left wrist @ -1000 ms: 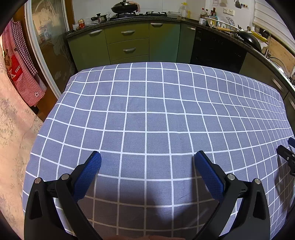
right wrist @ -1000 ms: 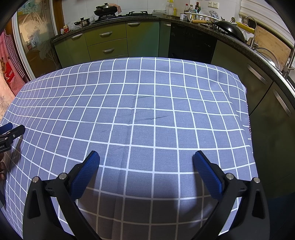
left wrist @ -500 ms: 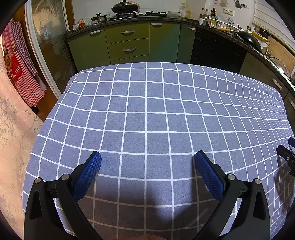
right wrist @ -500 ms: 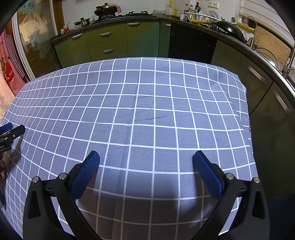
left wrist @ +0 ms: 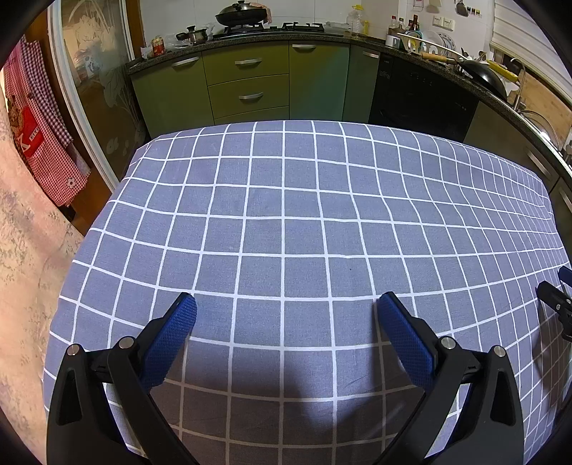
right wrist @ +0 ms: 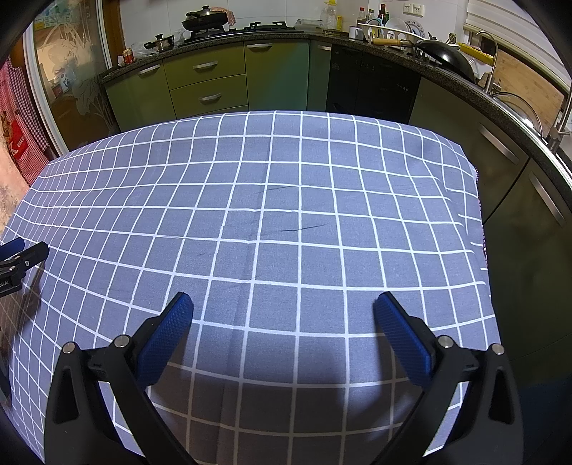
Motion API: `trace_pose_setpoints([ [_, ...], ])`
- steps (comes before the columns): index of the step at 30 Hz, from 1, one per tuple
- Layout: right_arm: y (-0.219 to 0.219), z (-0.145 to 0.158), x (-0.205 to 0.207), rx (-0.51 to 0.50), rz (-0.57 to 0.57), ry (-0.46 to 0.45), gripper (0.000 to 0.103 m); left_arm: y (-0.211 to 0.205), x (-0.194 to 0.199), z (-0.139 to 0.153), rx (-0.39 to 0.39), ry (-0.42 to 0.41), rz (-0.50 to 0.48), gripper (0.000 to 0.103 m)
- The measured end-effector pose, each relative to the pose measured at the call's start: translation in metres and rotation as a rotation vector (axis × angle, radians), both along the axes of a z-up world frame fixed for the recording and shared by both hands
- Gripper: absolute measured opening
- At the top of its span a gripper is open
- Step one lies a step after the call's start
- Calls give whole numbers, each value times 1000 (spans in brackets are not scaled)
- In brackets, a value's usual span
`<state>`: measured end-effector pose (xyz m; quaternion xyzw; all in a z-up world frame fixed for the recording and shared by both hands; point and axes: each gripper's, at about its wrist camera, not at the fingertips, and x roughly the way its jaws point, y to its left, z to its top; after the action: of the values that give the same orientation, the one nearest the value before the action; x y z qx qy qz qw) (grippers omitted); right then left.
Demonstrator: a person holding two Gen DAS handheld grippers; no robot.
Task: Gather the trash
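Spanning the view, checked tablecloth point(left wrist: 286, 214), green cabinets point(left wrist: 246, 82) behind

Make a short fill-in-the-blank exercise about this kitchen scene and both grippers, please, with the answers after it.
1. The table is covered by a blue tablecloth with a white ____ pattern.
2. The jaws of the left gripper and of the right gripper are both ____.
3. The drawers behind the table are ____ in colour.
4. The black wok lies on the counter beside the ____ rack.

Answers: grid; open; green; dish
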<state>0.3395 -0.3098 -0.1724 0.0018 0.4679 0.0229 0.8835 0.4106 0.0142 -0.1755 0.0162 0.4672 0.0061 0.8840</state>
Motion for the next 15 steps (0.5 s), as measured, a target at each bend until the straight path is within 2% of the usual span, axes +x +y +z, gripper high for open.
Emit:
trace_pose_setpoints([
  [15,0,0,0,0,0,0,98,-1,1,0,0,0,0,100],
])
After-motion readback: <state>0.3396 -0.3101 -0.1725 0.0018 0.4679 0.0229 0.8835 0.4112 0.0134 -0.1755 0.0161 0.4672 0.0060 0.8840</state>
